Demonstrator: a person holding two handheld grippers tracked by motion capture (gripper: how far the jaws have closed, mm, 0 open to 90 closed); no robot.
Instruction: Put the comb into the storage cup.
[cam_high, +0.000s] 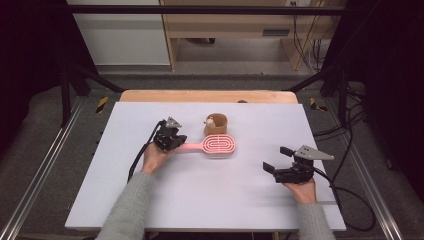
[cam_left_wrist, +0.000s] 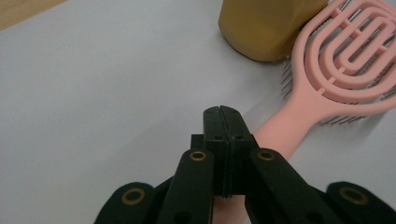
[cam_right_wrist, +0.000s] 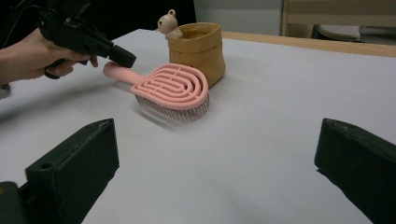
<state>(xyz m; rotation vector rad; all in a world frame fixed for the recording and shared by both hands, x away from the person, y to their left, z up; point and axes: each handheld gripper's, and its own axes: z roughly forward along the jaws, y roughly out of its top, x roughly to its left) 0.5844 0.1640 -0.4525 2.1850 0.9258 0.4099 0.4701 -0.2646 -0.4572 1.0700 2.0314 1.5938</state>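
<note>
A pink vented hairbrush (cam_high: 219, 145) lies flat on the white table (cam_high: 200, 200), bristles down, handle pointing left. My left gripper (cam_high: 177, 141) is shut, jaws pressed together with nothing between them, its tip (cam_left_wrist: 222, 112) right over the brush handle (cam_left_wrist: 299, 109); I cannot tell whether it touches. In the right gripper view the left gripper (cam_right_wrist: 123, 57) sits just above the handle end of the hairbrush (cam_right_wrist: 170, 86). My right gripper (cam_high: 277, 158) stands open near the table's right side, its jaws (cam_right_wrist: 217, 135) wide apart and aimed at the brush, well short of it.
A small tan pouch (cam_high: 216, 124) stands right behind the brush head, with a little bear figure (cam_right_wrist: 166, 22) poking out of its rim. The pouch (cam_left_wrist: 261, 28) touches the brush head. A wooden strip (cam_high: 207, 96) edges the table's far side.
</note>
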